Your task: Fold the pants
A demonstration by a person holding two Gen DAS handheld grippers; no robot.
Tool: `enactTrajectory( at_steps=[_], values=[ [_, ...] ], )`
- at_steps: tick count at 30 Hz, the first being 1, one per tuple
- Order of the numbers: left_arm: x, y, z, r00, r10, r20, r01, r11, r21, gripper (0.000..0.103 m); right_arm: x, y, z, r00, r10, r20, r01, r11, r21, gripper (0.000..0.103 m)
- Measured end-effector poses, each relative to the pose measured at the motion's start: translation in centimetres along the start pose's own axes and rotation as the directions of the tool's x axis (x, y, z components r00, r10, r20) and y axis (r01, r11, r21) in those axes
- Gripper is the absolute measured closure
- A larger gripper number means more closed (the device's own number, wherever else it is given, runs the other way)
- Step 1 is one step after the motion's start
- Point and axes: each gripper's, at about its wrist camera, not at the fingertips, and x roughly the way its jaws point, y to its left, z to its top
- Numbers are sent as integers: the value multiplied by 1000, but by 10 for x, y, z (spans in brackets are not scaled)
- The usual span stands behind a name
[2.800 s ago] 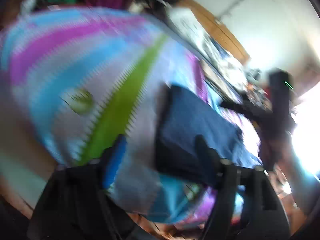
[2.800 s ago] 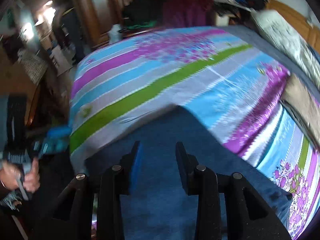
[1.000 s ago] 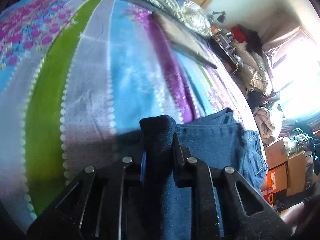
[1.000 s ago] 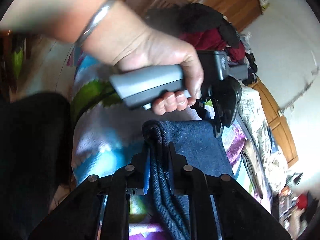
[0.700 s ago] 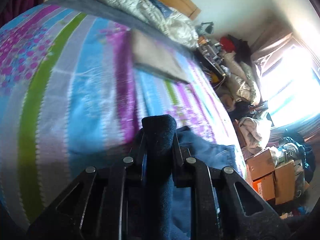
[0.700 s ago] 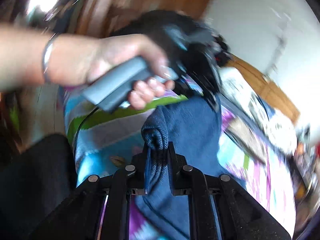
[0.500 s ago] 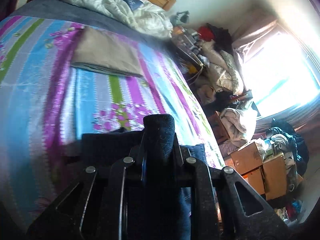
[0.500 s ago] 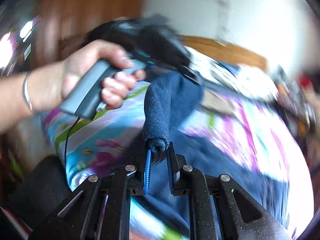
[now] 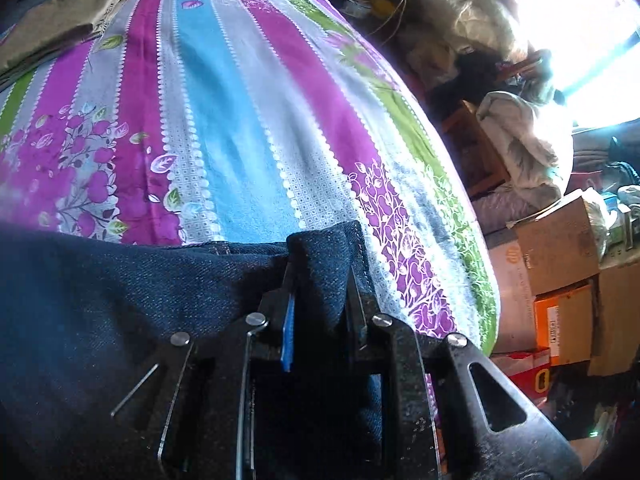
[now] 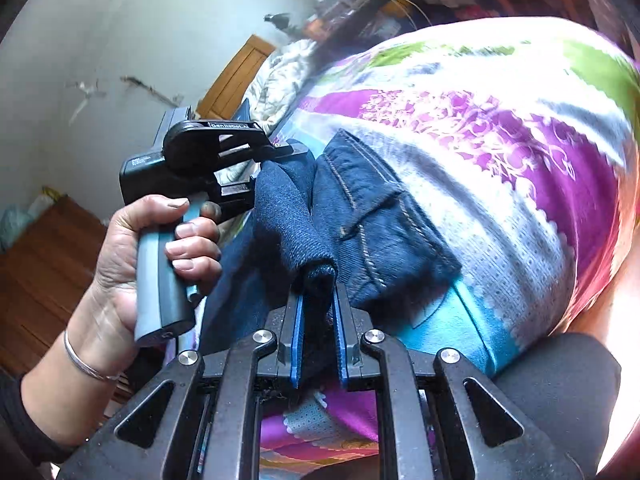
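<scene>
Dark blue denim pants [image 9: 120,300] lie on a striped floral bedsheet [image 9: 224,128]. My left gripper [image 9: 320,276] is shut on a folded edge of the pants, near the sheet's right side. In the right wrist view my right gripper [image 10: 318,300] is shut on another thick folded edge of the pants [image 10: 372,216], whose waistband and pocket stitching show just beyond. A person's hand [image 10: 152,248] holds the left gripper's handle [image 10: 200,160] close on the left of that fold.
A folded tan cloth [image 9: 60,28] lies at the far left of the bed. Cardboard boxes [image 9: 560,272] and piled laundry [image 9: 528,144] crowd the floor past the bed's right edge. A wooden headboard [image 10: 236,76] and rumpled bedding [image 10: 280,76] sit behind.
Both grippers closed on the pants' edge and carried it across the bed toward the waistband. The left gripper has swung from the pillow end down to the sheet near the bed's side.
</scene>
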Motion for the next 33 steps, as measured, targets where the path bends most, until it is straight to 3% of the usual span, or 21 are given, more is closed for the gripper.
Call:
enactTrajectory(
  at_steps=[7, 11, 13, 15, 16, 17, 19, 20, 21, 23, 24, 27, 29, 30, 31, 32, 33],
  values=[
    [-16, -29, 2, 995, 80, 55, -80, 997, 6, 84, -17, -15, -5, 994, 94, 49, -97, 994, 55, 89],
    [-14, -51, 1, 988, 127, 86, -130, 991, 30, 84, -33, -31, -9, 992, 96, 76, -103, 991, 89, 89],
    [2, -52, 5, 990, 132, 56, -133, 991, 31, 81, -35, -35, -11, 994, 81, 80, -89, 990, 111, 89],
    [30, -53, 8, 988, 151, 0, -151, 984, 90, 71, -36, -39, -12, 997, 36, 66, -46, 987, 152, 86],
    [39, -56, 10, 985, 172, -23, -167, 976, 137, 70, -40, -43, -12, 998, 25, 63, -36, 983, 182, 79],
    [37, -62, 8, 982, 187, -26, -181, 970, 163, 69, -46, -47, -11, 997, -13, 73, -2, 979, 202, 53],
    [19, -73, 14, 985, 174, -12, -169, 972, 166, 68, -83, -52, -11, 969, -141, 201, 103, 977, 187, 42],
    [1, -77, 18, 993, 113, 43, -118, 980, 162, 67, -99, -55, -9, 948, -192, 254, 148, 972, 183, 42],
    [-16, -80, 23, 992, 69, 104, -86, 982, 169, 65, -113, -58, -6, 934, -219, 283, 171, 968, 185, 42],
    [-48, -84, 32, 975, 32, 221, -78, 976, 201, 23, -128, -53, 2, 935, -180, 305, 147, 981, 130, 42],
    [-58, -86, 35, 973, 7, 232, -64, 969, 239, 18, -130, -39, 7, 941, -147, 304, 136, 989, 56, 42],
    [-56, -82, 22, 991, -40, 124, -5, 940, 341, 23, -110, 16, 11, 973, -13, 228, 56, 982, -181, 45],
    [-38, -71, -1, 996, -80, 33, 62, 925, 374, 38, -77, 35, 9, 989, 107, 103, -81, 969, -232, 52],
    [-27, -67, -8, 996, -91, -4, 85, 919, 385, 44, -52, 37, 7, 992, 124, 27, -115, 967, -228, 56],
    [-7, -61, -15, 994, -99, -51, 111, 916, 385, 60, -29, 33, 4, 995, 91, -26, -95, 970, -226, 70],
    [10, -53, -16, 990, -103, -91, 130, 919, 372, 69, -8, 20, 2, 998, 22, -66, -35, 979, -198, 82],
    [24, -48, -17, 988, -103, -114, 138, 921, 364, 69, 5, -1, 1, 996, -22, -83, 10, 991, -137, 93]
  ],
)
